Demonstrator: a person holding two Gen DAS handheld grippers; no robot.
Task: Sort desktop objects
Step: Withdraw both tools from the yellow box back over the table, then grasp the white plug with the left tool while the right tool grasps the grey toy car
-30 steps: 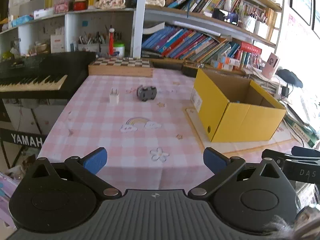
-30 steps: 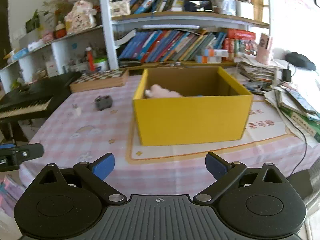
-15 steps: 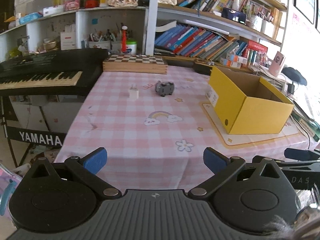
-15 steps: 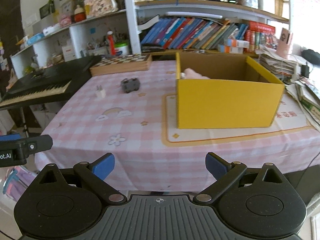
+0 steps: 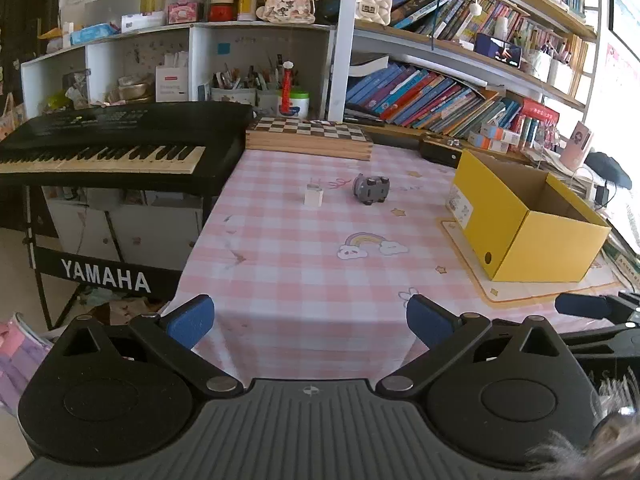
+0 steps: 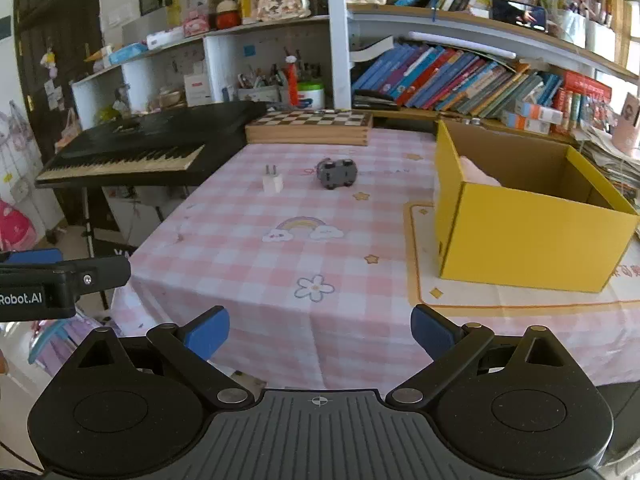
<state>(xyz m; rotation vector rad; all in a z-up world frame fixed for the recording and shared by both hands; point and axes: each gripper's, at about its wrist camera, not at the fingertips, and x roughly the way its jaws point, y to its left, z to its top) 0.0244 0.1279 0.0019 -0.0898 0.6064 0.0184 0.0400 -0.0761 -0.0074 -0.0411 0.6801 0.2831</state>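
Charger (image 5: 313,196) and toy car (image 5: 372,188) far ahead of both tools, left tool (image 5: 307,319) and right tool (image 6: 320,328) wide, empty.

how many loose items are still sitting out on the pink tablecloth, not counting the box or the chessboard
2: a white charger plug toward the keyboard side, and a gray toy car just beside it, nearer the yellow box. The box may hide more.
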